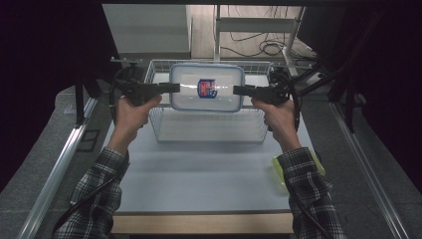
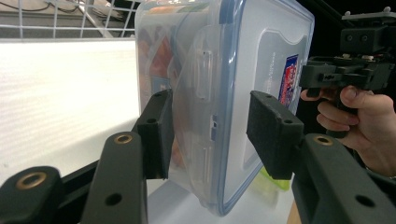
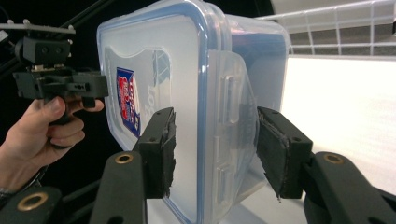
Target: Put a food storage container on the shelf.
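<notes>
Held level above the wire basket (image 1: 209,130): lidded container (image 1: 207,87), left gripper (image 1: 171,88) at 9 o'clock, right gripper (image 1: 240,90) at 3; fingers straddling end flaps, apparently not quite clamped.

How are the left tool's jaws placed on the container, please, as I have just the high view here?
Observer: In the left gripper view the left tool straddles the container's short edge at the latch flap, with one pad on the base side and one on the lid side.
Operator: Thank you. Does the right tool match it?
Observer: Yes, the right tool takes the opposite latch the same way. Its foam pads look frayed at the edges.
Operator: Is the container empty?
Observer: No, something orange shows through the clear wall. I cannot tell what it is.
</notes>
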`<state>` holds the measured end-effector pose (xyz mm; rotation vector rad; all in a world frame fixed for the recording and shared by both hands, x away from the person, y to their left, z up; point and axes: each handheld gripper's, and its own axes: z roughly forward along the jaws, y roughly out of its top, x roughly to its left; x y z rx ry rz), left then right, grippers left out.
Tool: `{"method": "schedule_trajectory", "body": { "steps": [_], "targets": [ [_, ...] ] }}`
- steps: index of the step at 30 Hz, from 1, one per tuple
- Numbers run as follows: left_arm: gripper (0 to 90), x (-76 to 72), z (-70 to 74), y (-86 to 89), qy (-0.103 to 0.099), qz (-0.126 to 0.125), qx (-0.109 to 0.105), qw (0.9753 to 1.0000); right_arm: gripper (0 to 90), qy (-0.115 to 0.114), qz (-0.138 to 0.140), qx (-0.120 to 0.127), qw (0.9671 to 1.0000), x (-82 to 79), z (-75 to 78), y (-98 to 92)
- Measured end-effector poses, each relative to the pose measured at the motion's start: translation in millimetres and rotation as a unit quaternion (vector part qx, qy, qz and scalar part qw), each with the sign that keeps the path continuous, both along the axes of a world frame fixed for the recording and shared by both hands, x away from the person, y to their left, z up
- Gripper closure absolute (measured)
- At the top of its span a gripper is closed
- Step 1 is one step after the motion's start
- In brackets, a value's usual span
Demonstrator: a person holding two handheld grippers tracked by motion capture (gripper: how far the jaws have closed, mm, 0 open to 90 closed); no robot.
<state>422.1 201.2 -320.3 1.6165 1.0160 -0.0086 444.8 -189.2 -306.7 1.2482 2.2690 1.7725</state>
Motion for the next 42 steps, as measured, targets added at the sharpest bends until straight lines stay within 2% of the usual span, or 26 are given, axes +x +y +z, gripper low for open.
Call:
{"method": "schedule_trajectory", "body": {
  "steps": [8, 13, 15, 17, 19, 20, 21, 23, 26, 29, 33, 39, 42],
  "targets": [
    [51.9, 19.0, -5.9, -0.5, 0.010, 0.005, -0.015, 0.9998, 49.3, 0.002, -0.015, 0.003, 0.9999, 19.7, 1.7, 0.8],
    [50.8, 23.5, -6.1, -0.3, 0.000, 0.010, -0.013, 0.9999, 48.4, 0.004, -0.018, 0.002, 0.9998, 25.1, 0.2, 2.1],
    [49.5, 22.9, -6.0, -2.0, -0.007, 0.021, 0.000, 0.9998, 48.0, 0.007, -0.023, 0.008, 0.9997, 25.6, -1.0, 2.3],
    [48.4, 21.9, -6.1, -4.9, -0.011, 0.027, 0.024, 0.9993, 46.7, 0.004, -0.028, 0.002, 0.9996, 25.4, -1.5, 3.3],
    [49.3, 21.9, -7.2, -6.8, -0.009, 0.029, 0.028, 0.9991, 44.9, 0.002, -0.037, -0.013, 0.9992, 24.7, -2.3, 5.1],
    [48.7, 22.4, -8.2, -8.4, -0.010, 0.037, 0.047, 0.9982, 43.5, 0.005, -0.038, -0.013, 0.9992, 24.7, -3.0, 5.6],
    [51.4, 22.8, -9.6, -9.6, -0.010, 0.037, 0.055, 0.9978, 41.9, 0.015, -0.041, -0.010, 0.9990, 25.5, -4.6, 5.6],
    [50.8, 24.0, -11.3, -8.7, -0.004, 0.037, 0.041, 0.9985, 42.2, 0.027, -0.043, 0.007, 0.9987, 27.8, -7.8, 3.2],
    [50.7, 24.4, -11.3, -9.4, -0.002, 0.035, 0.041, 0.9985, 42.2, 0.030, -0.045, 0.014, 0.9984, 30.4, -8.9, 2.2],
    [50.2, 23.5, -10.6, -10.6, -0.003, 0.037, 0.045, 0.9983, 40.0, 0.028, -0.051, 0.003, 0.9983, 31.3, -7.0, 4.7],
    [50.2, 23.6, -11.4, -10.3, -0.001, 0.036, 0.039, 0.9986, 39.3, 0.019, -0.062, -0.008, 0.9979, 30.6, -5.9, 6.5],
    [47.4, 23.7, -9.8, -11.4, -0.007, 0.040, 0.044, 0.9982, 39.4, 0.008, -0.081, -0.044, 0.9957, 29.9, -7.1, 10.7],
    [44.0, 25.6, -9.7, -11.0, -0.004, 0.049, 0.042, 0.9979, 39.9, 0.015, -0.084, -0.035, 0.9957, 30.8, -9.0, 10.7]
  ]
}}
